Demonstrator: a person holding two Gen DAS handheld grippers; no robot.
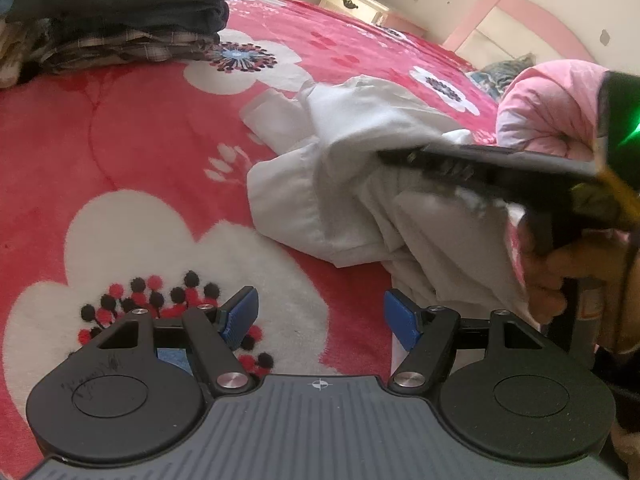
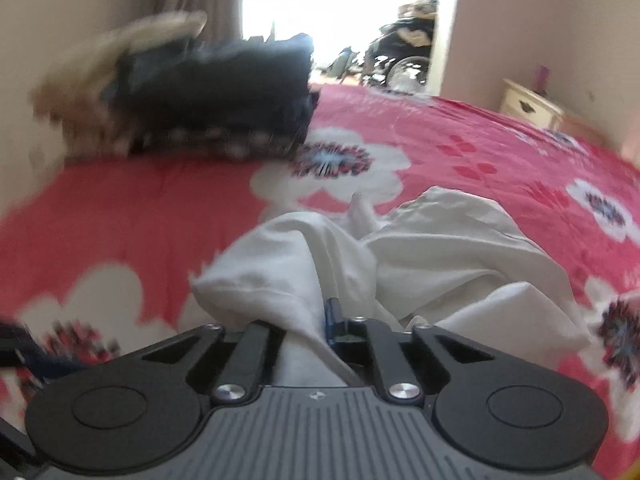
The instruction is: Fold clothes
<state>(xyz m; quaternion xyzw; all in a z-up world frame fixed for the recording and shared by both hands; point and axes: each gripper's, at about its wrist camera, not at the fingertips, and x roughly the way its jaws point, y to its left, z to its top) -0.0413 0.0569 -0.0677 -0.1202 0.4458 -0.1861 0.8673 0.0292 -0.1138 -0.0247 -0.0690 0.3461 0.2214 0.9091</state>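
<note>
Room: a bedroom, with a red floral blanket (image 1: 140, 128) spread over the bed as the work surface, a cream nightstand (image 1: 354, 0) by the far wall and a pink headboard (image 1: 516, 12) beyond.
Finished pile: a stack of folded clothes (image 1: 132, 16), dark pieces over plaid, sits far ahead of the left fingers and well apart from the work, so it looks like the done heap.
Garment: the white garment (image 1: 344, 184) lies crumpled in a heap, ahead and to the right of the left fingers and right at the right fingers.
Right gripper (image 2: 316, 320): jaws pinched together on a ridge of the white cloth, which runs down between them toward the camera. It looks like a grab to lift and shake the bundle out.
Left gripper (image 1: 320, 320): jaws standing well apart with nothing between the blue pads (image 1: 240, 316), only blanket underneath. It hangs just short of the garment's near edge, probably waiting to take a second corner.
Progress: early on this piece, I'd say, since no fold is started.
Watch for: a mid-bundle pinch may lift several layers at once.
</note>
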